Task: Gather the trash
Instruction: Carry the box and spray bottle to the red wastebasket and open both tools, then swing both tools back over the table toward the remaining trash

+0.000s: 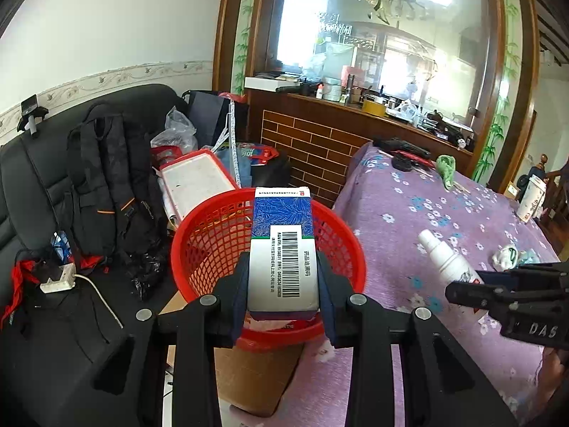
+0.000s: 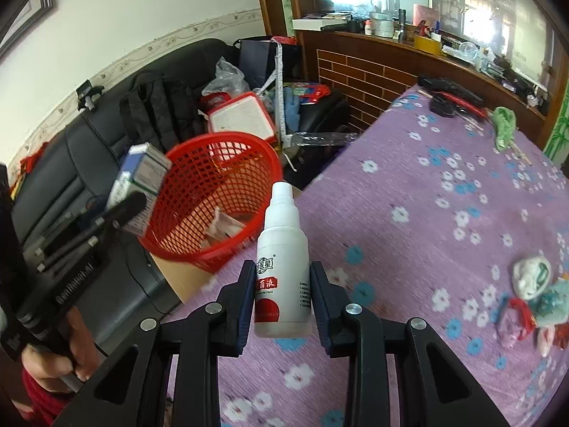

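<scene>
Trash for collection is in both grippers: the left gripper (image 1: 283,284) is clenched on a blue and white medicine box (image 1: 282,249), held above the near rim of the red mesh basket (image 1: 199,245), and the right gripper (image 2: 282,299) grasps a white spray bottle (image 2: 282,267) upright over the purple flowered tablecloth (image 2: 409,195), just right of the basket. More crumpled scraps (image 2: 533,291) lie on the cloth at the right. A black backpack (image 1: 106,178) leans on the sofa at far left

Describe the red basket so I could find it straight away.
Start at the purple flowered tablecloth; just past its edge, before the black sofa, stands the red basket. It alone is bright red open plastic mesh, round, with scraps inside.
</scene>
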